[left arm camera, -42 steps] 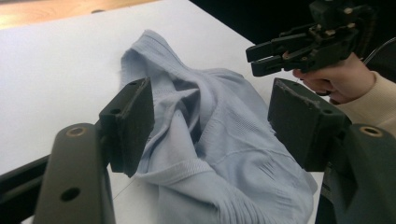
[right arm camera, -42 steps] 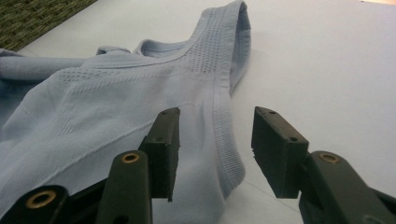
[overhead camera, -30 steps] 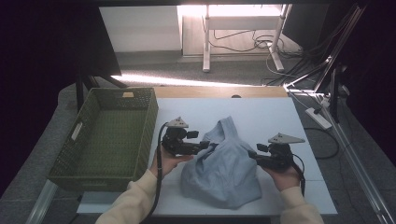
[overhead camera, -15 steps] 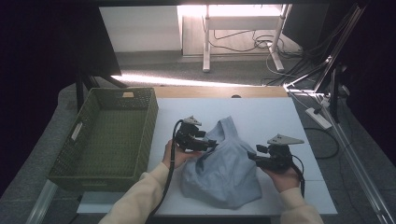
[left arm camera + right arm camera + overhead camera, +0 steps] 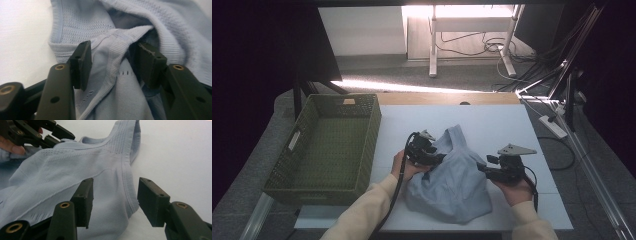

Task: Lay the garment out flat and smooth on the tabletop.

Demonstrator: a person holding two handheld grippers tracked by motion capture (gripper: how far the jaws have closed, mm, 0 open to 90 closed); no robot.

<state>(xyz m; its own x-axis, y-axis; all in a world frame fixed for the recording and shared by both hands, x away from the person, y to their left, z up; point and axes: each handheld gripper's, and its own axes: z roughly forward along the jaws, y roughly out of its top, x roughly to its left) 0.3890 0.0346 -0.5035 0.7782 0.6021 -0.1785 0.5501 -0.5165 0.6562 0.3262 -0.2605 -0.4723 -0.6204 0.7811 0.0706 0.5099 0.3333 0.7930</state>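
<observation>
Moved in from the shirt's left edge, the left gripper (image 5: 438,159) now sits low on the shirt (image 5: 455,182), which lies on the white table (image 5: 492,120) beside a green basket (image 5: 326,141). Grey floor lies beyond. Its jaws have just been closing, a fold between them. The right gripper (image 5: 482,169) stands half open astride the hem.

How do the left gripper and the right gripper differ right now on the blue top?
The left gripper has been closing its fingers around a ribbed fold of the blue top; the right gripper holds its fingers apart over the top's edge, gripping nothing. In the high view the left sits farther up the table, the right nearer the person. Both are black and point at the top.
</observation>
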